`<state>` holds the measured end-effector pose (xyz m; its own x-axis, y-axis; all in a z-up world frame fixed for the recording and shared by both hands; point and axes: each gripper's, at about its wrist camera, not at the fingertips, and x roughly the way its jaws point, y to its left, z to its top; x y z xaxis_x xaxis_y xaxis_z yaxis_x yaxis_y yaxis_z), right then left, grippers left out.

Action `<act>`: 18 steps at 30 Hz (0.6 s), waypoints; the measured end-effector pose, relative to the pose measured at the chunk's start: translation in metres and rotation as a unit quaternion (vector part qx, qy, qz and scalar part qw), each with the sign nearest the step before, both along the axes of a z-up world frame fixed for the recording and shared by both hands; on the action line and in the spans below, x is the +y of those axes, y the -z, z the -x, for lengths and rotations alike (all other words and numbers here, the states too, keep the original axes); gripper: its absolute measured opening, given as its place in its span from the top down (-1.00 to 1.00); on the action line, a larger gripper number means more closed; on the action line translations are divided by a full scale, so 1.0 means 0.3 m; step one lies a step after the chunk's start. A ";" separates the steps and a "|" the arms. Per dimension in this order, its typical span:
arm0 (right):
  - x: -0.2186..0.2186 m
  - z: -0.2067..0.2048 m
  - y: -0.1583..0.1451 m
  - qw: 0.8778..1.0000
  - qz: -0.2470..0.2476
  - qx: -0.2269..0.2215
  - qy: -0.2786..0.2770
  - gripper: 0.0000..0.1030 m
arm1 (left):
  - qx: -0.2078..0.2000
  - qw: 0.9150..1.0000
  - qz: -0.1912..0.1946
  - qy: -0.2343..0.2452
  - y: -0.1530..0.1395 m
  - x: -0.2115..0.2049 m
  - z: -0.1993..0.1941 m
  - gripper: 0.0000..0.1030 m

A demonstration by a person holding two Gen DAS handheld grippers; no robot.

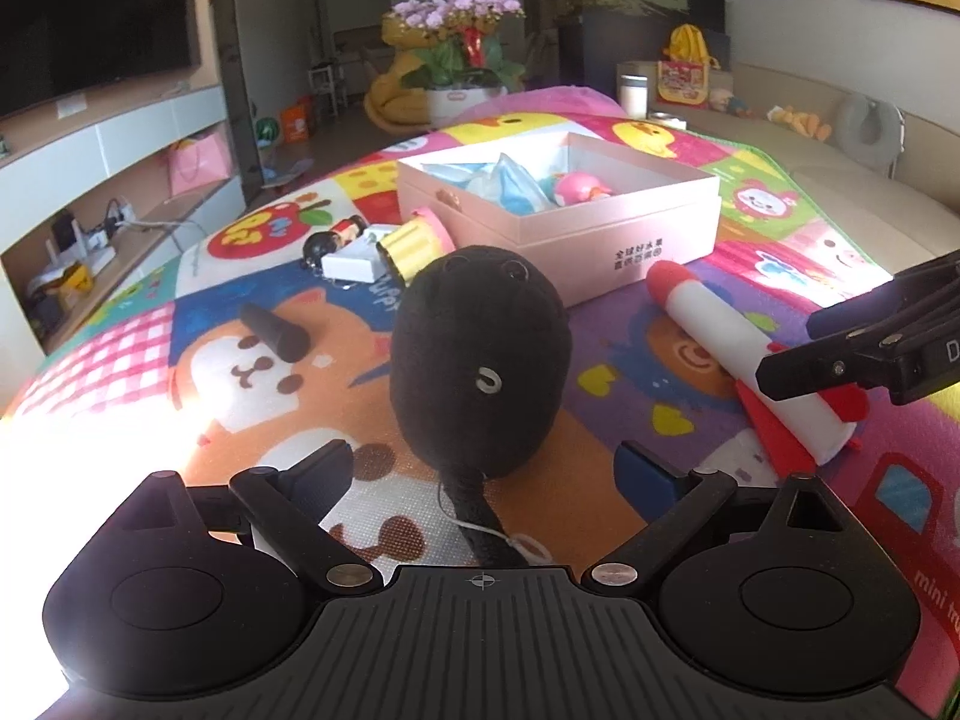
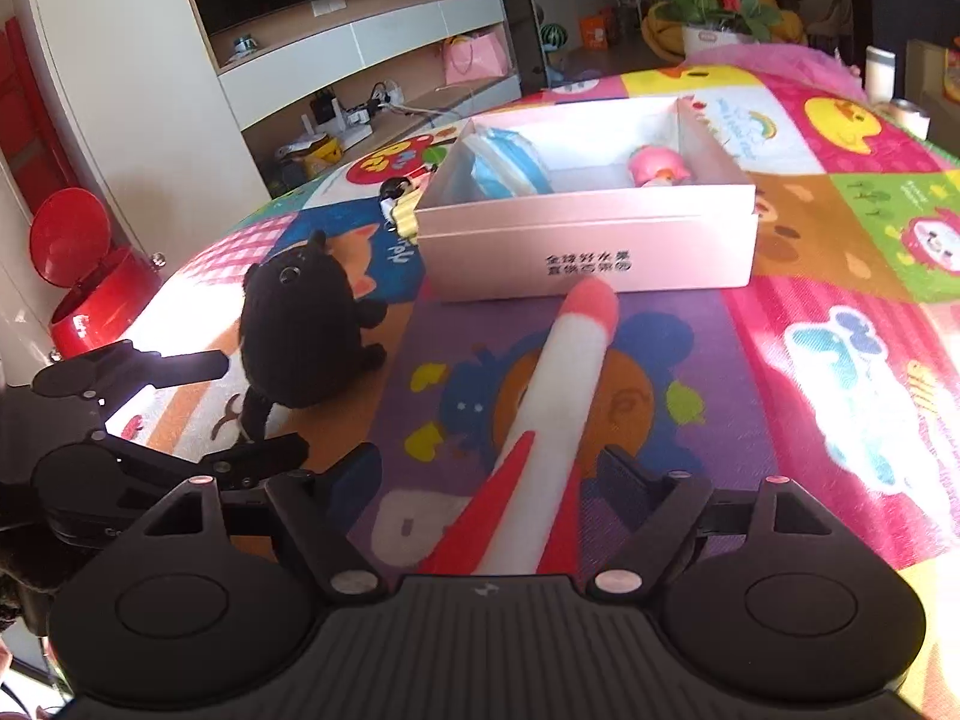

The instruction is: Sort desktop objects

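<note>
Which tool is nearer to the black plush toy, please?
Left. The left tool straddles the black plush toy's tail end, jaws open; the right tool sits beside it, around the toy rocket.

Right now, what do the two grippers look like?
Both are black plastic. The left gripper has blue pads on its fingers, silver pivot screws, two round bumps and a ribbed middle with a small crosshair mark. The right gripper looks alike, with a faint logo instead.
</note>
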<state>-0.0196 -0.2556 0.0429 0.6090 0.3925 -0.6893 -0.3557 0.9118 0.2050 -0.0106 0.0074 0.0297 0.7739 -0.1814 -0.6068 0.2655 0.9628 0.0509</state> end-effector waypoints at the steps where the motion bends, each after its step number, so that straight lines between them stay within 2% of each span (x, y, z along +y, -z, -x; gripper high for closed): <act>1: -0.002 -0.001 -0.002 1.000 0.009 -0.008 0.009 -0.56 | -0.002 1.000 0.007 -0.003 -0.002 0.002 -0.008 -0.89; 5: -0.024 -0.017 0.008 0.998 0.039 -0.024 0.053 -0.56 | 0.001 1.000 0.014 -0.007 0.017 -0.019 -0.051 -0.84; 8: -0.055 -0.028 0.018 0.996 0.038 -0.020 0.074 -0.57 | 0.010 1.000 0.003 -0.011 0.046 -0.039 -0.078 -0.61; 10: -0.070 -0.026 0.022 0.996 0.039 -0.022 0.081 -0.60 | 0.011 1.000 -0.005 -0.018 0.043 -0.037 -0.084 -0.19; 13: -0.083 -0.021 0.020 0.995 0.041 -0.031 0.086 -0.63 | 0.010 1.000 -0.014 -0.005 0.007 -0.025 -0.067 -0.15; 16: -0.087 -0.020 0.019 0.994 0.042 -0.038 0.089 -0.65 | 0.000 0.999 -0.042 0.013 -0.034 -0.026 -0.025 -0.15; 18: -0.088 -0.023 0.020 0.994 0.038 -0.037 0.091 -0.65 | 0.004 0.999 -0.044 0.023 -0.059 -0.023 -0.001 -0.16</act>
<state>-0.0127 -0.2820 0.0371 0.7155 0.2196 -0.6632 -0.1955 0.9743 0.1118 -0.0104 0.0005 0.0475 0.7612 -0.1625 -0.6278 0.3107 0.9411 0.1332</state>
